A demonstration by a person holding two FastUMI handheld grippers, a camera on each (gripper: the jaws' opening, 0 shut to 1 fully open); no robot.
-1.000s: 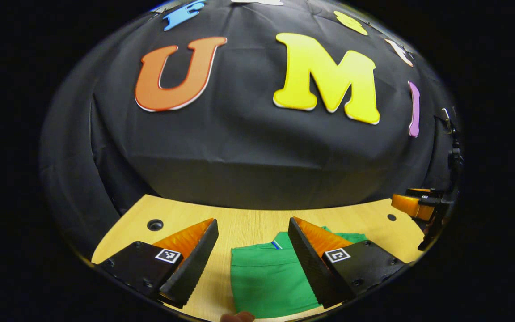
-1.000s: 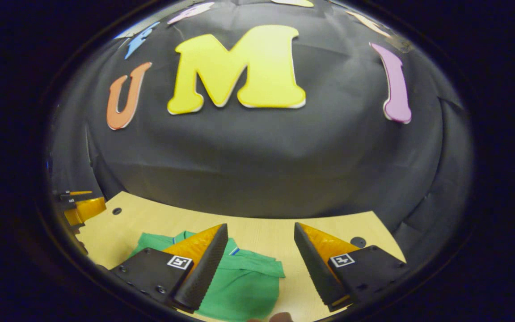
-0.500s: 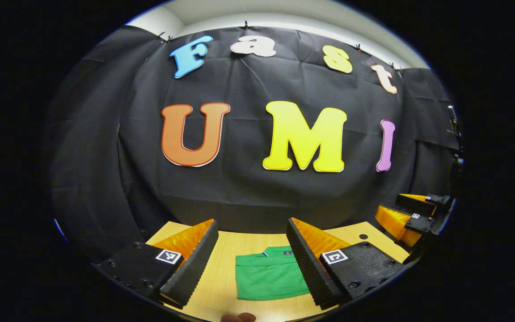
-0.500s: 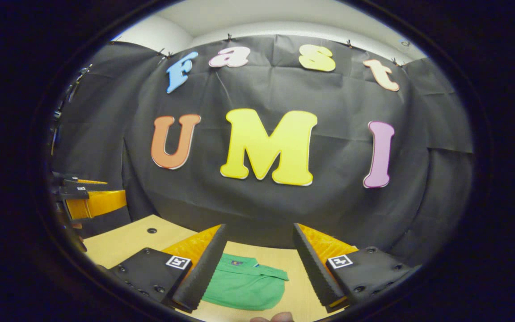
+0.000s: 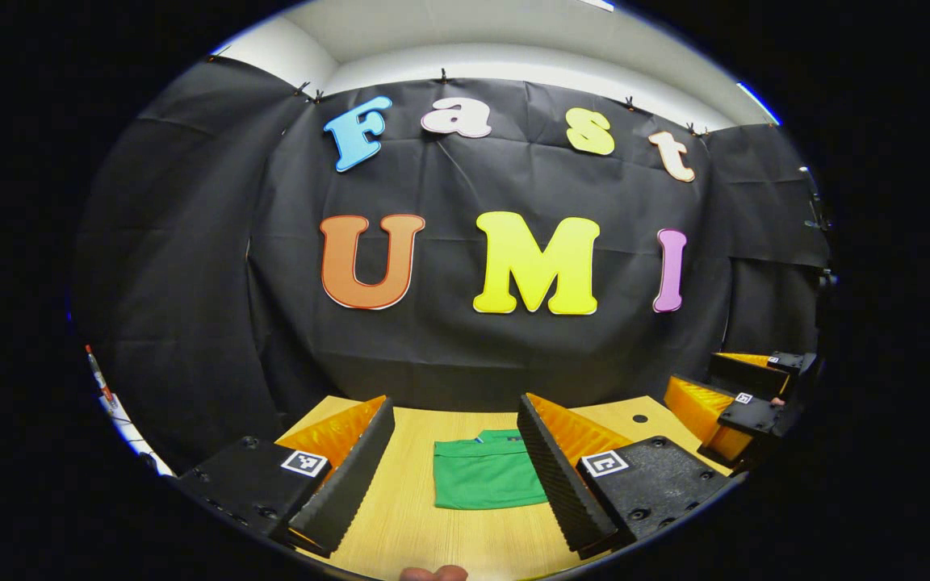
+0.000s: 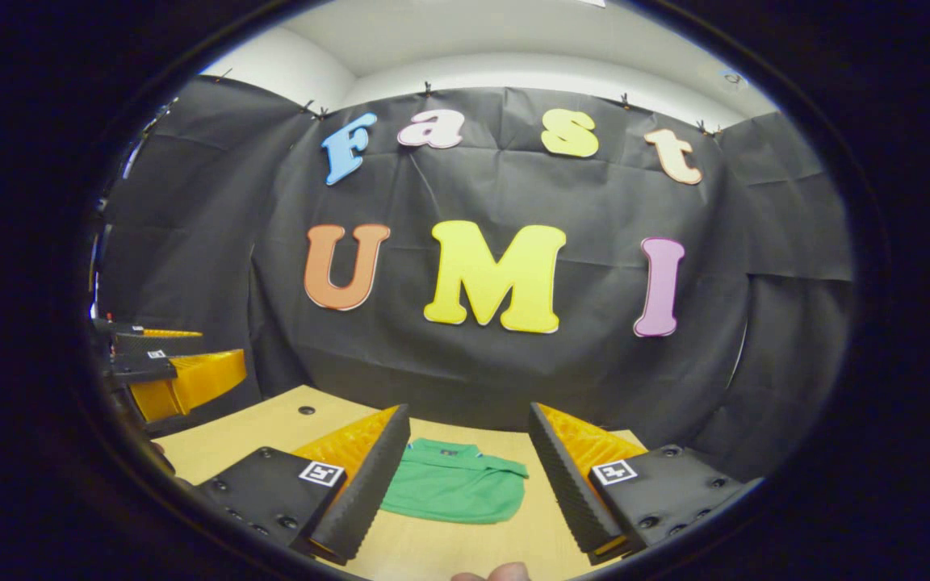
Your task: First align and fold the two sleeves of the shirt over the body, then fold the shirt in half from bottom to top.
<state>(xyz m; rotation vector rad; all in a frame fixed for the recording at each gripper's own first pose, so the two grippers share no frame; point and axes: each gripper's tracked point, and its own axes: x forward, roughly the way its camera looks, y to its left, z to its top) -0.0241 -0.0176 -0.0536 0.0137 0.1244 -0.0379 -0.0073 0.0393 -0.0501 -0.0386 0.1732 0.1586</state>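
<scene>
My left tongs are wide apart and hold nothing, well above the bench. My right tongs are just as wide apart and just as empty. The shirt lies folded into a compact green block flat on the bench, seen through the gap of the left tongs, touching neither finger. In the right gripper view the shirt sits in the gap too, its collar side toward the wall.

Against a second ago, I have drawn both tongs up and back: the shirt then reached the bottom edge of each view and now looks small and farther off, and the wall's top edge and the ceiling have come into sight. The shirt itself looks unmoved, though at this range I cannot be sure of its edges. My right tongs show at the right edge of the left gripper view, and my left tongs at the left edge of the right gripper view, both higher over the bench than before.
</scene>
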